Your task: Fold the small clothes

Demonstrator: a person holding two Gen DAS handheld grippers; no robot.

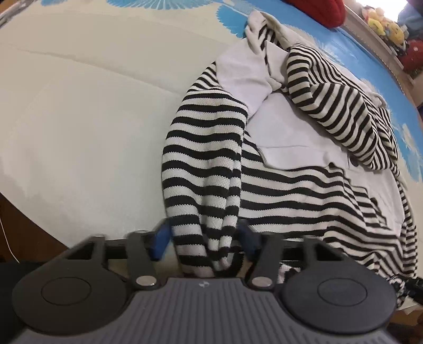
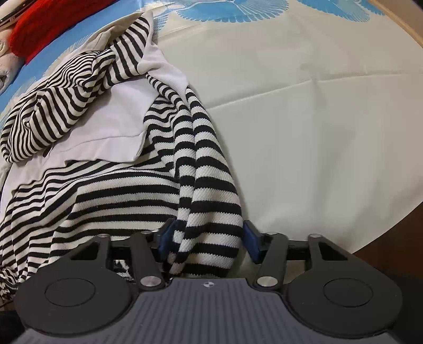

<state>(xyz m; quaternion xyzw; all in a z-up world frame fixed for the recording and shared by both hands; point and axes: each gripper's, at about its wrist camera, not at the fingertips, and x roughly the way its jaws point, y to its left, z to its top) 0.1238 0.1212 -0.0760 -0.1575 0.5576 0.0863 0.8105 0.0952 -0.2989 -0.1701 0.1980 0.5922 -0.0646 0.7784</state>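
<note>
Holding a gathered bunch of the striped garment (image 1: 211, 148) in each of my tongs, near the front edge of the bed (image 1: 79, 119). Left tongs (image 1: 203, 238): blue pads partly closed, a thick roll of striped knit pinched between them. Right tongs (image 2: 208, 238): same partial gap, a bundled fold of stripe between the pads; contact on the outer pad is hard to confirm, but the cloth fills the gap.

The garment lies on the cream sheet, its lower part spread toward me, its far part heaped and twisted toward the blue-patterned end of the bed. White lining (image 1: 290, 127) shows in the middle. A striped sleeve (image 1: 338, 105) is crumpled across it.

My judgement: early in the fold. No neat crease visible, no flat rectangle. Left to do: spread the body flat, lay in the sleeves, fold over. A red item (image 2: 47, 23) sits at the far corner, untouched.
</note>
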